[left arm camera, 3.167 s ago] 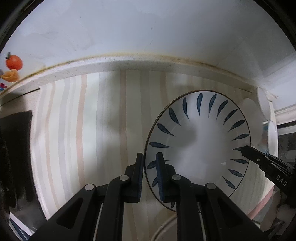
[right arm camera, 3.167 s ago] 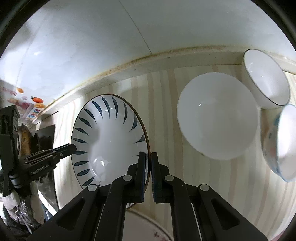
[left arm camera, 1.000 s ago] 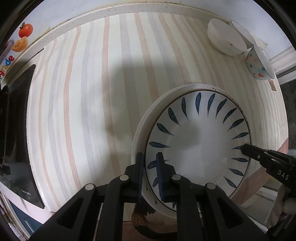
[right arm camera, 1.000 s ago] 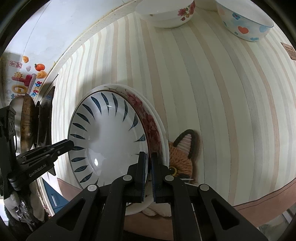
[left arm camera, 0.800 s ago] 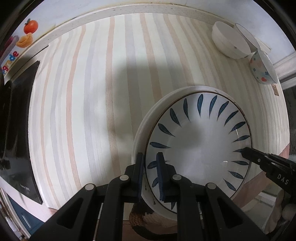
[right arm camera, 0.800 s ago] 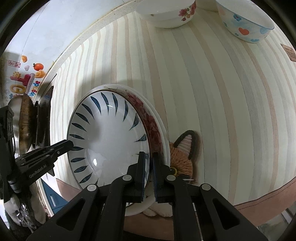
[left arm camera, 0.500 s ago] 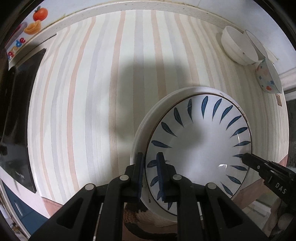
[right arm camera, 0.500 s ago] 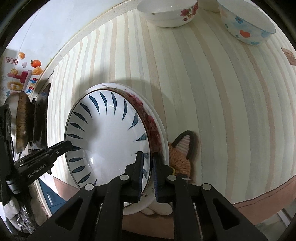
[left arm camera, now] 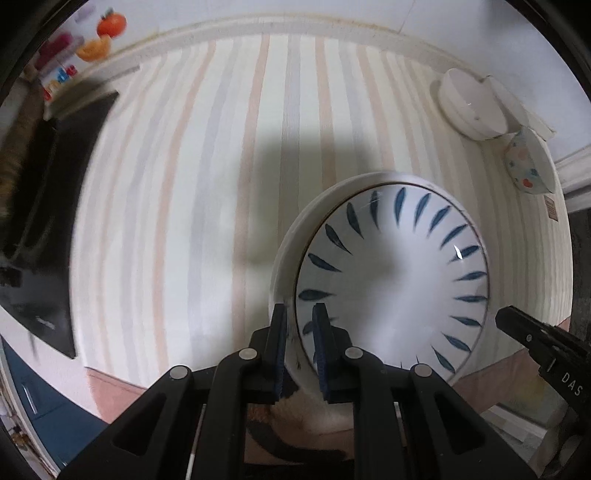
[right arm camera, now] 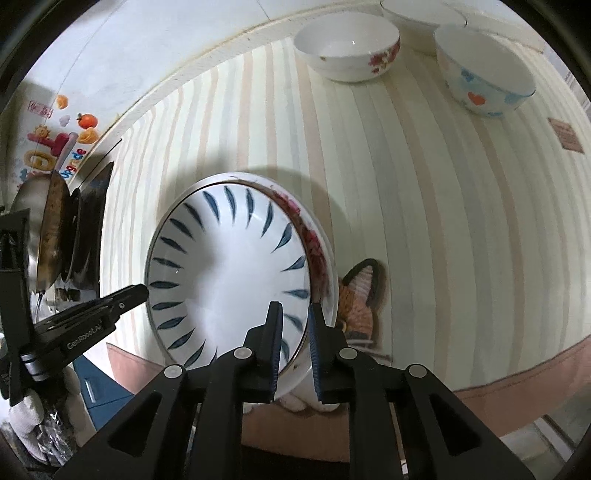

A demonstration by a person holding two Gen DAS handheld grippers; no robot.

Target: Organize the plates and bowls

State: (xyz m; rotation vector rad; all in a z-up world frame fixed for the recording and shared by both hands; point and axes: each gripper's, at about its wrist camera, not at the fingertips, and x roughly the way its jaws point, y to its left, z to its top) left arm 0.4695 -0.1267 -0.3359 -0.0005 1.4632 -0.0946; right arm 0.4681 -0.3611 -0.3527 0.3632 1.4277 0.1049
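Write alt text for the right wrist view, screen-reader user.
The right hand-held gripper straddles the near rim of a blue-leaf plate, jaws slightly apart, the plate nested in a floral-rimmed plate on a striped counter. The left hand-held gripper reaches the plate's opposite edge. Three bowls stand at the back.

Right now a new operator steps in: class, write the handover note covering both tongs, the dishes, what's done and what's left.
Left tongs: open, straddling the near rim of the blue-leaf plate.
Right tongs: open, straddling its opposite rim.
The plate sits on the floral plate, which rests on a fox mat.
Done: plates stacked.
Left: pull both tongs clear; floral bowl, heart bowl and a third bowl stand unstacked at the back.
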